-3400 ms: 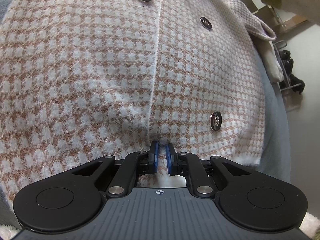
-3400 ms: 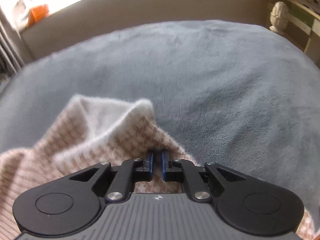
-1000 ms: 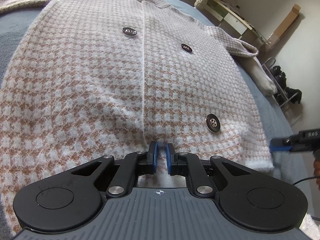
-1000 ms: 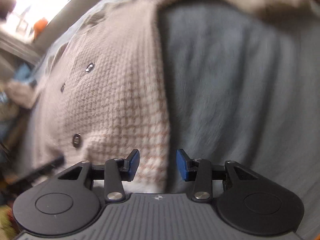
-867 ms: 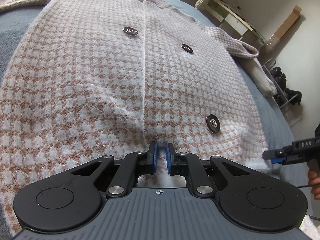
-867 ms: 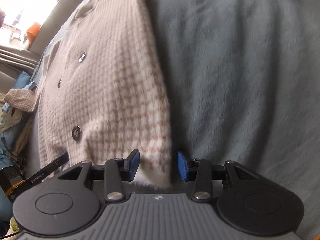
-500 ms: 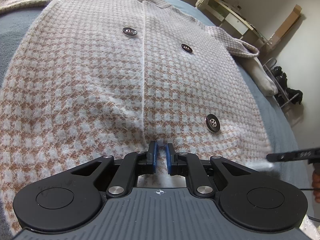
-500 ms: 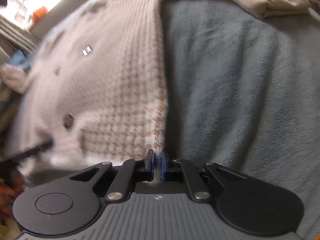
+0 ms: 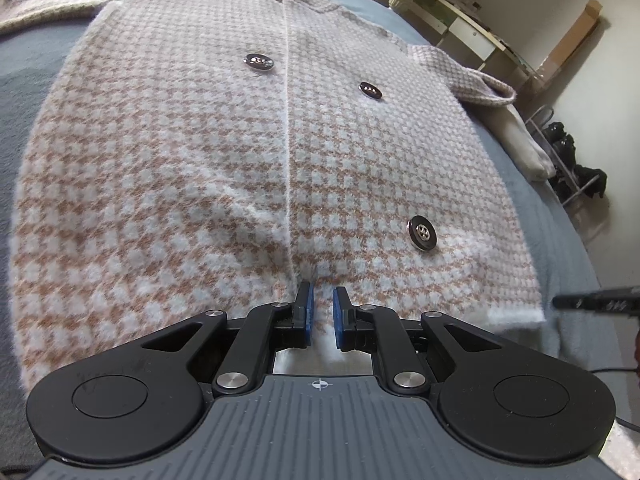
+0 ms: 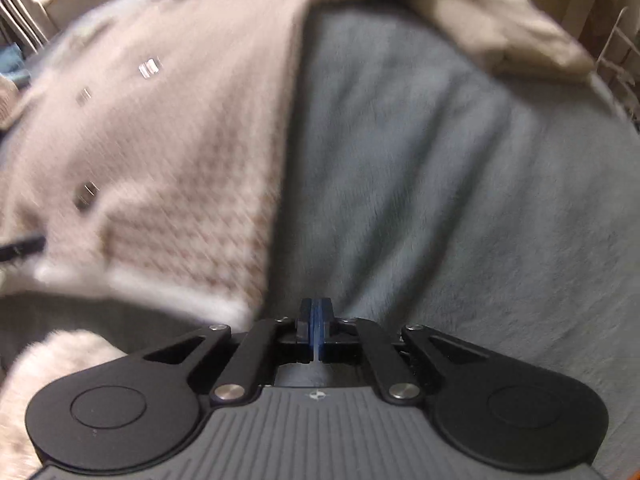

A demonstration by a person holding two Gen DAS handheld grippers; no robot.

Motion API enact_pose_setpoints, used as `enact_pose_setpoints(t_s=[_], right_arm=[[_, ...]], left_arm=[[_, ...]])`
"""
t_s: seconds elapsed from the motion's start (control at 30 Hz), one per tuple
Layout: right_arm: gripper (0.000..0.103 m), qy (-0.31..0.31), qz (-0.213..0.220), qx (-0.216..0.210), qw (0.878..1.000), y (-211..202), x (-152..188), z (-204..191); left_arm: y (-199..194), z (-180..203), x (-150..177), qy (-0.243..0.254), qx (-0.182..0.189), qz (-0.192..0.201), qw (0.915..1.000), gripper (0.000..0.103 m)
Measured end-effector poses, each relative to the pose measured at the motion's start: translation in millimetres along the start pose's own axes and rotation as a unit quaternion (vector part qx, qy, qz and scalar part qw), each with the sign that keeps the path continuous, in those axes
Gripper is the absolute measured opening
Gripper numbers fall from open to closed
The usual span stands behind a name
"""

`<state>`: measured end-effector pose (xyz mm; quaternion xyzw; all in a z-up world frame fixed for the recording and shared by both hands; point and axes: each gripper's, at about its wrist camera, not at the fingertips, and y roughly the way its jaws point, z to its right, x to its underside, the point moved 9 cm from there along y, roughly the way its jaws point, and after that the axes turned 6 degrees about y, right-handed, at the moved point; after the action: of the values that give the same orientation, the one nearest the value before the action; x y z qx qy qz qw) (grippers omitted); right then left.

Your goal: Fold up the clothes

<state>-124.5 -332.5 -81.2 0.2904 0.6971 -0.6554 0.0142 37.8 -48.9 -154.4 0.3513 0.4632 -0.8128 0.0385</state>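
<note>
A tan-and-white houndstooth cardigan with dark buttons lies flat, front up, on a grey-blue blanket. My left gripper is shut on its bottom hem at the centre placket, with fabric between the blue pads. In the blurred right wrist view, the cardigan fills the left half. My right gripper has its pads pressed together with nothing between them, just right of the hem corner. From the left wrist view its dark finger hovers apart from that corner.
A beige cloth lies past the cardigan's sleeve near the bed edge. Another knit piece lies at the far left. Beyond the bed are a white shelf, cardboard and dark shoes. A fluffy pale cloth lies near me.
My right gripper came to the hem's right corner open, shut on it, then slid off to the right and is now shut and empty. The left gripper kept its hold.
</note>
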Motion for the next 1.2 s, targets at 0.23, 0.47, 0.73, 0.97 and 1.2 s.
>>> enact_pose_setpoints(t_s=[0.23,0.47,0.73,0.97,1.2], right_arm=[[0.009,-0.154,0.043,-0.094,0.983,-14.2,-35.4,-110.7],[0.023,-0.243,-0.058,-0.092,0.964,71.3,-8.4,-151.3],[0.024,-0.247,-0.065,-0.076,0.964,76.2,-6.7,-159.1],[0.024,-0.215,-0.061,-0.08,0.971,80.5,-9.0,-160.3],[0.031,-0.195,-0.089,-0.073,0.974,62.1,-3.3,-146.5]], left_arm=[[-10.5,9.4,-2.2,0.032,-0.004,0.014,0.9994,0.015],[7.6,21.4,10.6,0.083,-0.014,-0.031,0.9959,0.018],[12.8,10.0,9.0,0.04,0.014,-0.033,0.9986,0.02],[9.2,10.9,9.4,0.037,0.017,-0.032,0.9987,0.021],[11.4,9.5,9.2,0.026,0.018,-0.036,0.9988,0.021]])
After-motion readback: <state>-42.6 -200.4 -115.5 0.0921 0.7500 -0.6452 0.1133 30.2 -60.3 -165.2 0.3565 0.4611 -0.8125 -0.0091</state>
